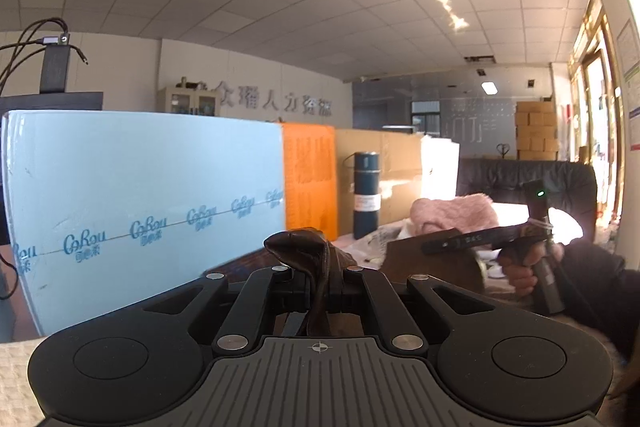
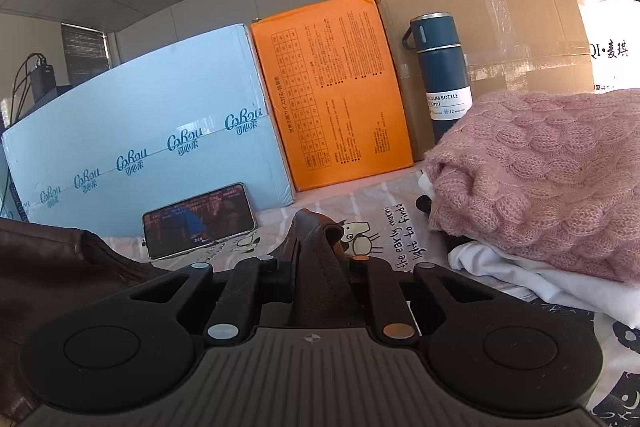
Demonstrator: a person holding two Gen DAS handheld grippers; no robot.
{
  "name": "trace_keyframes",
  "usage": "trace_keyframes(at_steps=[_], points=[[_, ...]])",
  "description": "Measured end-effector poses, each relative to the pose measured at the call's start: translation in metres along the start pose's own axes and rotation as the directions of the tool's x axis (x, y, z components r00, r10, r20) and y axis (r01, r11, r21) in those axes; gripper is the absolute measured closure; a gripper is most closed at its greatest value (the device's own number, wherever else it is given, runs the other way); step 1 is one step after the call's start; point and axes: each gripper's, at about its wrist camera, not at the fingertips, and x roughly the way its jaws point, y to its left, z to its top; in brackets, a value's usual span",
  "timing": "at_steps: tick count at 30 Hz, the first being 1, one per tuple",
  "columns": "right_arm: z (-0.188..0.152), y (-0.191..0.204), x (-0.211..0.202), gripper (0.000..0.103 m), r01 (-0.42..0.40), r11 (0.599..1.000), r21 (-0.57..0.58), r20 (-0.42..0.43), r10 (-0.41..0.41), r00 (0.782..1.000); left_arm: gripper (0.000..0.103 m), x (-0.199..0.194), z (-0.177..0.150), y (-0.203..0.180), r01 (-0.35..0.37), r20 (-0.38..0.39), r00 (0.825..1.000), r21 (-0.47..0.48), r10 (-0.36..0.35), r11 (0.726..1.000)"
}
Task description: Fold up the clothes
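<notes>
Nearest the lens in each wrist view, the gripper's black linkage is filling the lower frame, and a fold of the brown garment (image 1: 298, 247) is standing pinched between its fingers. The left gripper (image 1: 316, 287) is clamping its jaws tight on a bunched, rounded edge of this dark brown, leather-like cloth, which is rising above the fingertips. The right gripper (image 2: 316, 267) is likewise closing its jaws on a stitched edge of the same garment; in that view more of the brown cloth is spreading away to the near left, lying over the printed sheet (image 2: 384, 203) that is covering the bench.

In the left wrist view the right gripper is showing at the right, gripped by a person's hand (image 1: 520, 267) in a dark sleeve, with a flat brown panel of the garment stretching toward it.

To the right of the garment, a pink knitted sweater (image 2: 540, 179) is sitting on top of a white folded cloth (image 2: 520, 275). A phone (image 2: 200, 221) with a lit screen is leaning against a light blue box (image 2: 140, 115) at the far left. Beside that box an orange box (image 2: 332, 91) is standing, then a cardboard carton (image 2: 512, 27), with a dark blue vacuum bottle (image 2: 438, 75) upright in front of the carton, just behind the sweater.
</notes>
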Motion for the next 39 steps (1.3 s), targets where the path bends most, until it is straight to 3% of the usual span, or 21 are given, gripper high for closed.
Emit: trace_keyframes(at_steps=[3,6,11,13,14,16,17,19,22,25,27,31,35,38,39], points=[[0.0,-0.004,-0.015,0.092,-0.013,0.999,0.032,0.041,0.012,0.999,0.099,-0.02,-0.002,-0.014,0.131,0.044,0.991,-0.061,-0.128,0.99],[-0.001,-0.01,-0.03,0.092,-0.01,0.997,0.075,0.067,0.005,0.998,0.099,-0.036,-0.006,-0.032,0.218,0.026,0.976,-0.07,-0.217,0.973],[-0.007,-0.022,-0.062,0.09,-0.038,0.984,0.175,0.12,0.017,0.993,0.099,-0.063,-0.017,-0.051,0.326,0.001,0.944,-0.117,-0.329,0.938],[-0.009,-0.026,-0.075,0.082,-0.043,0.976,0.215,0.136,0.014,0.991,0.099,-0.07,-0.024,-0.054,0.349,-0.009,0.935,-0.146,-0.354,0.926],[-0.012,-0.029,-0.082,0.079,-0.041,0.97,0.239,0.139,0.007,0.99,0.099,-0.074,-0.028,-0.056,0.355,-0.017,0.932,-0.157,-0.361,0.922],[-0.016,-0.033,-0.096,0.064,-0.035,0.957,0.287,0.142,-0.006,0.99,0.099,-0.079,-0.036,-0.057,0.354,-0.042,0.93,-0.169,-0.366,0.92],[-0.019,-0.035,-0.104,0.063,-0.035,0.951,0.307,0.148,-0.011,0.989,0.099,-0.081,-0.04,-0.058,0.353,-0.056,0.928,-0.176,-0.368,0.919],[-0.028,-0.039,-0.125,0.048,-0.026,0.937,0.348,0.166,-0.034,0.985,0.099,-0.085,-0.05,-0.06,0.35,-0.1,0.922,-0.193,-0.373,0.917],[-0.042,-0.048,-0.156,0.038,0.002,0.914,0.407,0.187,-0.085,0.979,0.099,-0.083,-0.063,-0.059,0.35,-0.145,0.906,-0.273,-0.398,0.896],[-0.052,-0.056,-0.183,0.033,0.057,0.892,0.449,0.187,-0.157,0.97,0.099,-0.08,-0.077,-0.056,0.358,-0.157,0.882,-0.39,-0.444,0.848],[-0.057,-0.061,-0.195,0.031,0.09,0.881,0.465,0.18,-0.193,0.965,0.099,-0.078,-0.08,-0.056,0.353,-0.163,0.876,-0.422,-0.453,0.835],[-0.062,-0.067,-0.211,0.027,0.104,0.867,0.488,0.181,-0.217,0.959,0.097,-0.082,-0.078,-0.057,0.328,-0.189,0.884,-0.401,-0.427,0.856],[-0.051,-0.062,-0.211,0.023,0.154,0.881,0.447,0.155,-0.246,0.957,0.074,-0.091,-0.066,-0.055,0.271,-0.223,0.91,-0.323,-0.351,0.907],[-0.032,-0.052,-0.202,0.019,0.202,0.899,0.39,0.126,-0.269,0.955,0.032,-0.101,-0.054,-0.042,0.197,-0.196,0.946,-0.283,-0.257,0.939],[-0.025,-0.048,-0.199,0.019,0.213,0.905,0.367,0.119,-0.273,0.955,0.026,-0.103,-0.05,-0.037,0.167,-0.187,0.957,-0.273,-0.222,0.948]])
